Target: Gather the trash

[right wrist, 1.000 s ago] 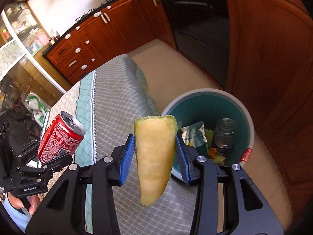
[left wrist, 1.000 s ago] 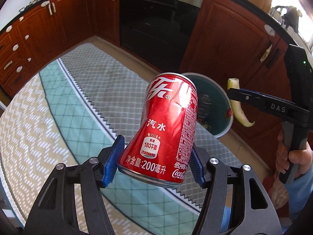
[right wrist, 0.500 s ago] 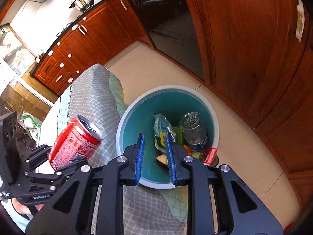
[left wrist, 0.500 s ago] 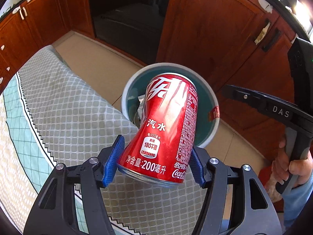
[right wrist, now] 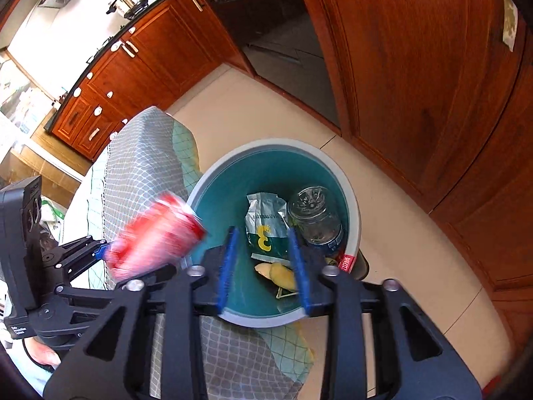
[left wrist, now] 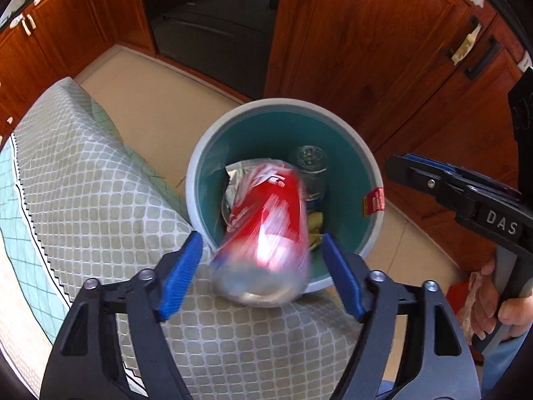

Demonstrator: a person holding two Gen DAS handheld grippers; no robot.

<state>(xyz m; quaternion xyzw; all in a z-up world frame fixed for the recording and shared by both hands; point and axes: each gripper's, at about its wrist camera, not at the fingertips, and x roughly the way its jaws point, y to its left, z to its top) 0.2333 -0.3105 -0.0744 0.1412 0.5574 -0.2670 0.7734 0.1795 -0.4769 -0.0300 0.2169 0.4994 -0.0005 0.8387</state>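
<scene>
A red cola can (left wrist: 266, 233) is blurred in mid-air between the open fingers of my left gripper (left wrist: 263, 270), free of both pads, just over the near rim of the teal trash bin (left wrist: 336, 140). The can (right wrist: 156, 236) also shows blurred at the bin's left rim (right wrist: 213, 173) in the right wrist view. My right gripper (right wrist: 263, 266) is open and empty above the bin. In the bin lie a yellow peel (right wrist: 279, 275), a silver snack bag (right wrist: 266, 220) and a glass jar (right wrist: 314, 213).
The bin stands on the tiled floor beside the table's edge, which is covered by a grey-green patterned cloth (left wrist: 83, 173). Wooden kitchen cabinets (left wrist: 366, 40) and a dark oven (left wrist: 213, 16) stand close behind the bin.
My left gripper opened and let go of the can, which now falls toward the bin. My right gripper dropped the peel into the bin earlier and has opened a little wider.
</scene>
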